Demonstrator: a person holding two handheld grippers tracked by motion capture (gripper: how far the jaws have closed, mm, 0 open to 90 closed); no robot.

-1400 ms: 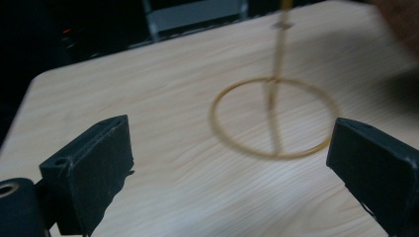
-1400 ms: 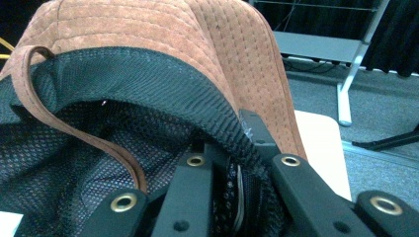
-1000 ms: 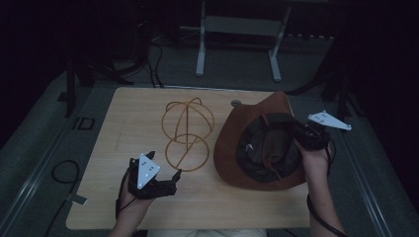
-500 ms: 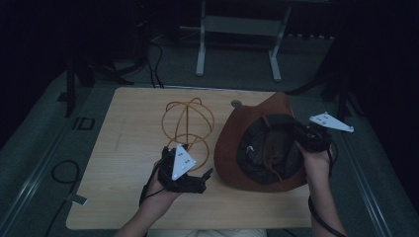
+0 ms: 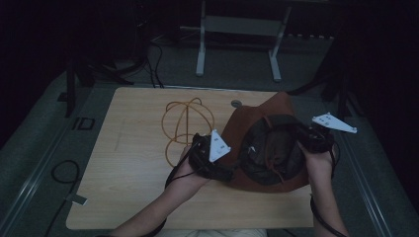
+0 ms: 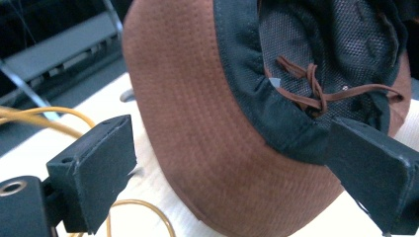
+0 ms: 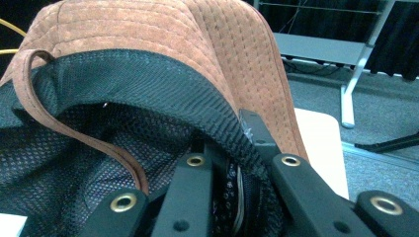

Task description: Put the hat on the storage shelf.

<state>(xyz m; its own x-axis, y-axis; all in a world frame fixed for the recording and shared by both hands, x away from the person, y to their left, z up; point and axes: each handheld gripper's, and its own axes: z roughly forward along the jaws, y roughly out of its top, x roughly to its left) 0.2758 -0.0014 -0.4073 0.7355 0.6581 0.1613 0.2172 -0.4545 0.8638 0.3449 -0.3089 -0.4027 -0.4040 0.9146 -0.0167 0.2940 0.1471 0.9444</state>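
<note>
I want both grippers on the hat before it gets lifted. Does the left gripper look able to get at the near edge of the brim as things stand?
Probably yes. The left gripper is open with the hat brim right between its jaws and nothing in front. The right gripper grips the opposite edge, out of the way.

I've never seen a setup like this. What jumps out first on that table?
The big brown hat lies upside down at the right of the table, its dark mesh lining facing up. The right gripper is clamped on its inner band, and the left gripper reaches open-jawed at its near-left brim. A yellow wire frame stands just left of the hat.
</note>
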